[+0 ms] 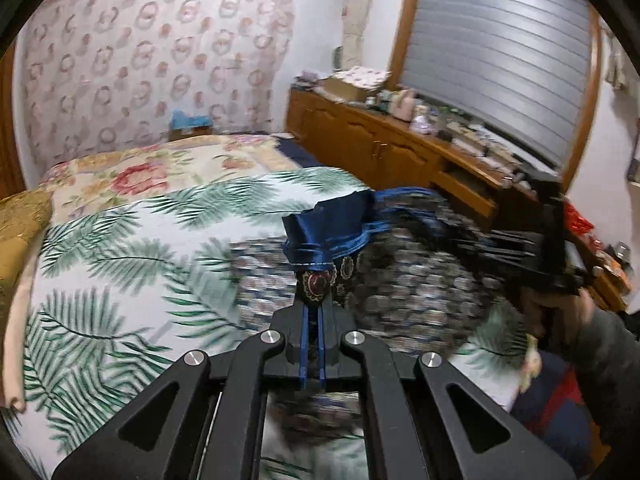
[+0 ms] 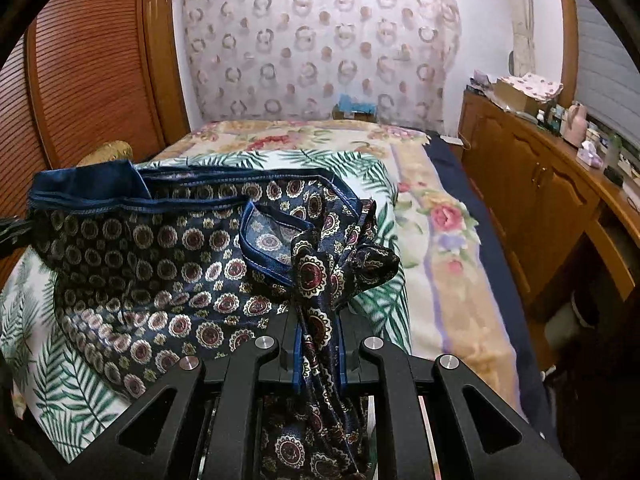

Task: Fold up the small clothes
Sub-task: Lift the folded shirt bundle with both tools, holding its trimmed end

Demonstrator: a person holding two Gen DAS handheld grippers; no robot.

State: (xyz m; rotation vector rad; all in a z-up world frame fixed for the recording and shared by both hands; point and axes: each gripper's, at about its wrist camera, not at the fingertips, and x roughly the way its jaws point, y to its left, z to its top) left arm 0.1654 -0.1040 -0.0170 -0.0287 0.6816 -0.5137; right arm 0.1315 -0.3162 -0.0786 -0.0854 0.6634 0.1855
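A dark blue satin garment (image 2: 168,256) with round medallion print and blue trim hangs stretched between both grippers above the bed. My left gripper (image 1: 313,312) is shut on one bunched corner of the garment (image 1: 320,240), whose blue band stands up just past the fingertips. My right gripper (image 2: 318,320) is shut on another bunched part, and cloth trails back between its fingers. In the left wrist view the right gripper (image 1: 556,248) shows at the right, held by a person's hand (image 1: 560,312). The garment's lower part rests on the bedspread.
The bed carries a white palm-leaf sheet (image 1: 100,280) over a floral blanket (image 2: 448,240). A gold pillow (image 1: 20,232) lies at the left. A wooden cabinet (image 2: 540,200) with clutter on top runs along the right. A louvred wooden wardrobe door (image 2: 92,64) stands left.
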